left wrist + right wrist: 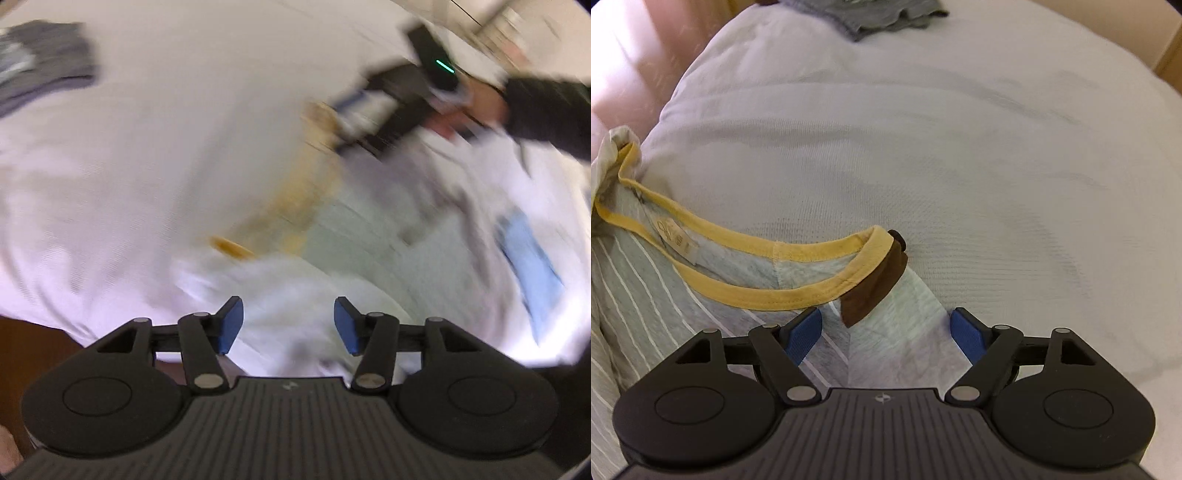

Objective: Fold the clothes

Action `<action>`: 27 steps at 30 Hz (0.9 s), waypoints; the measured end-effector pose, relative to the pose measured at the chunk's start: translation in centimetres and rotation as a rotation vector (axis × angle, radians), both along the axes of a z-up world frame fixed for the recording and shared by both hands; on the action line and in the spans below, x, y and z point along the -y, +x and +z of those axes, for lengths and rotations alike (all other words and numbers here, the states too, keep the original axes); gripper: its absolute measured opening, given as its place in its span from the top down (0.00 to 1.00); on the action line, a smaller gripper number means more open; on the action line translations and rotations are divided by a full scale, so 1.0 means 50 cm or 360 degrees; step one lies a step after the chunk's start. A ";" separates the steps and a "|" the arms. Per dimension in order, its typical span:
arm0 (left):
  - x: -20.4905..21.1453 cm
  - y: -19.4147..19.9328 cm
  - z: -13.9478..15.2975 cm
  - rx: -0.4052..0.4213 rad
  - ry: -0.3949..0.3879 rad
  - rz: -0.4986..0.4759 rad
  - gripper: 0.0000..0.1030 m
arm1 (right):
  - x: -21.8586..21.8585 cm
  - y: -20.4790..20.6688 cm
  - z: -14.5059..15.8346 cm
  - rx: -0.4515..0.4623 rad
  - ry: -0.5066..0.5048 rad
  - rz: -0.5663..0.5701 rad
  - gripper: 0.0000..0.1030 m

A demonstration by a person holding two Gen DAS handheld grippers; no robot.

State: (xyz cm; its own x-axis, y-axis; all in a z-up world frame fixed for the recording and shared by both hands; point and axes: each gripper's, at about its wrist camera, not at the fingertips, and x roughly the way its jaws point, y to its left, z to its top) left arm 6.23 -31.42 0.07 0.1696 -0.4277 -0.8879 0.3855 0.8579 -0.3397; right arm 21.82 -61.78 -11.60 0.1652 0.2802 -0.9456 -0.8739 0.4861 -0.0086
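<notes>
With both the right claw (pixel 885 332) and left claw (pixel 289 325) spread apart, the striped shirt (pixel 635 295) lies loose on the bed (pixel 923 147), and a shallow pinch could slip off its yellow collar (pixel 798 254).

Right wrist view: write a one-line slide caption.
Open right gripper poised over the striped shirt by its yellow neckline, on the white bedsheet.
</notes>
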 end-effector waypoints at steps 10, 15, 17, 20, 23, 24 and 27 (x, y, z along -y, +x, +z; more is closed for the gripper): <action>0.030 0.082 -0.054 0.0005 0.0178 -0.0044 0.45 | 0.046 -0.012 0.082 0.0012 0.0079 -0.0181 0.95; 0.112 0.106 0.003 0.0188 0.0139 -0.0271 0.45 | 0.120 -0.052 0.200 0.0251 0.0116 -0.0387 0.97; 0.139 0.126 0.032 0.0254 0.0102 -0.0308 0.44 | 0.156 -0.074 0.243 0.0340 0.0104 -0.0469 0.97; 0.179 0.148 0.062 0.0328 0.0085 -0.0390 0.43 | 0.199 -0.113 0.291 0.0472 0.0082 -0.0615 0.97; 0.215 0.162 0.065 0.0367 0.0131 -0.0479 0.43 | 0.262 -0.129 0.344 0.0628 0.0083 -0.0836 0.97; 0.225 0.167 0.060 0.0360 0.0143 -0.0503 0.43 | 0.291 -0.130 0.360 0.0683 0.0087 -0.0951 0.97; 0.259 0.195 0.045 0.0356 0.0134 -0.0519 0.43 | 0.378 -0.125 0.373 0.0746 0.0055 -0.1217 0.96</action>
State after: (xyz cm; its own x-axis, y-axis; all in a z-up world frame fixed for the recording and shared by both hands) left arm 15.97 -44.36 2.34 0.2300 -0.4182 -0.8787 0.6984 0.6998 -0.1503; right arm 15.59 -80.69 7.04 0.6851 -0.0378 -0.7274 -0.2218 0.9404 -0.2578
